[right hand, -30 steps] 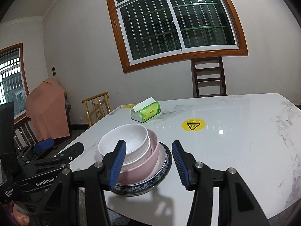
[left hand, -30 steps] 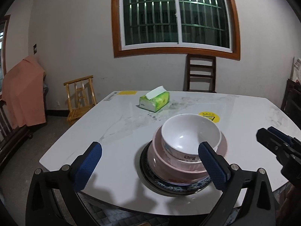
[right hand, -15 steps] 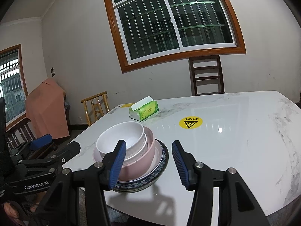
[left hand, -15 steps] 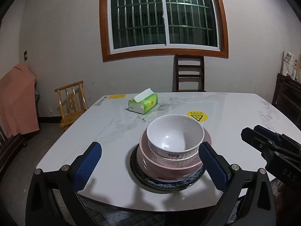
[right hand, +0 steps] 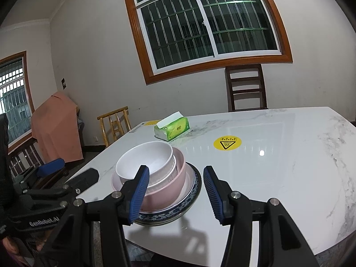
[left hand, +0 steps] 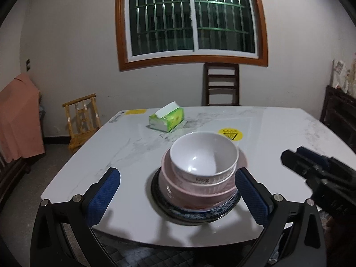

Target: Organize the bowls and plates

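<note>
Stacked up near the front edge of the marble counter [left hand: 278, 133]: white bowl [left hand: 203, 155] nested inside a pink bowl [left hand: 195, 189], both sitting on a dark blue-patterned plate [left hand: 191, 213]. Same pile from the right wrist view: white bowl [right hand: 144, 160], pink bowl [right hand: 169, 191], plate [right hand: 178, 213], counter [right hand: 278, 166].

Left gripper [left hand: 178, 195] held wide apart, nothing in it, blue pads [left hand: 101, 197] on either side of the stack, right-hand pad looking just beside the plate rim, hard to say if touching. Also visible low at the left edge of the right wrist view [right hand: 55, 175].

Right gripper [right hand: 174, 191] spread open too, empty, left pad [right hand: 139, 192] overlapping the pink bowl in view, right pad out over bare counter just beside the plate. Can't tell if either is touching. Poking in from the right in the left wrist view [left hand: 311, 166].

Further back: green tissue pack [left hand: 166, 120] with a sheet sticking up, round yellow warning sticker [left hand: 230, 133] just behind the stack. Dark wooden chair [left hand: 221, 84] at the far side under the barred window [left hand: 191, 17], small bamboo chair [left hand: 82, 120] off to the left on the floor.
</note>
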{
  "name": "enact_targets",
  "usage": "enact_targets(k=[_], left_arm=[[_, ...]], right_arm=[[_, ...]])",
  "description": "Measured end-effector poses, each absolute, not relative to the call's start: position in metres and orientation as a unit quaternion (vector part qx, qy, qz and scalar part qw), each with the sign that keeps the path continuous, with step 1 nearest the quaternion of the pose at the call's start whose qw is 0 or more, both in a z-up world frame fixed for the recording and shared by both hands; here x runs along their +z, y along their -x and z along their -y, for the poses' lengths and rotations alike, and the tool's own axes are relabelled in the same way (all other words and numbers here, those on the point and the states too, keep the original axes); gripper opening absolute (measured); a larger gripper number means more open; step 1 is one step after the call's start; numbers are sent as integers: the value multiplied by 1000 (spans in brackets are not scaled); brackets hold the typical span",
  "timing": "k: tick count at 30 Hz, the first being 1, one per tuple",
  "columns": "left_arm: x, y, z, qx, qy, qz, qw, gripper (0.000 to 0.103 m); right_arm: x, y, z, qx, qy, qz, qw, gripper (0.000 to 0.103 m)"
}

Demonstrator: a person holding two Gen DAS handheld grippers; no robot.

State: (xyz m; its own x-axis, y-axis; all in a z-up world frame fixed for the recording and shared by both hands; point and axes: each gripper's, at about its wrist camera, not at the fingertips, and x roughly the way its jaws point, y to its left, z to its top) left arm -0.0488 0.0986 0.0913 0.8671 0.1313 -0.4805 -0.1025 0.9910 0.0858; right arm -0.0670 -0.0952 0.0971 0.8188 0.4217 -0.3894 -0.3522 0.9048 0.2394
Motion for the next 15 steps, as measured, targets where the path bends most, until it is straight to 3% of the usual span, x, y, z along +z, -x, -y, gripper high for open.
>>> enact_targets(k=[15], left_arm=[[75,41,-85,45,-46,-290,955,103]], right_arm=[[86,62,112,193,-91,-248,945,53]])
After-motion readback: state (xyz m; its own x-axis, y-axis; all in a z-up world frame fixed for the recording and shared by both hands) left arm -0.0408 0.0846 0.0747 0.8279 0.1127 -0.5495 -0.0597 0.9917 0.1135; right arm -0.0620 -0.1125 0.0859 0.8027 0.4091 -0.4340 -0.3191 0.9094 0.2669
